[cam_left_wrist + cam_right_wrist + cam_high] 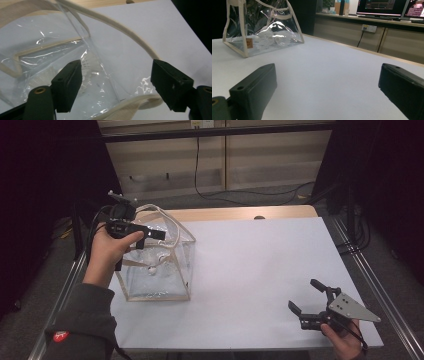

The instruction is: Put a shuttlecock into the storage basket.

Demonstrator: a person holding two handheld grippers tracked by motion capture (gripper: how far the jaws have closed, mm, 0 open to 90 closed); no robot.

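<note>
My right gripper [309, 301] rests low at the near right corner of the white table [260, 270], jaws spread wide with nothing between them, well apart from the work. Farther off on the left, my left gripper [150, 234] hangs over the open mouth of the clear bag [157, 265], jaws released and gaping, the cream handle strap [120, 27] curving just beyond them. The bag stands upright directly below; inside, small white shuttlecock-like pieces [273, 37] lie on its bottom.

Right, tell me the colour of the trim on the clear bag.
Cream; the trim edging the clear bag shows best in the right gripper view.
</note>
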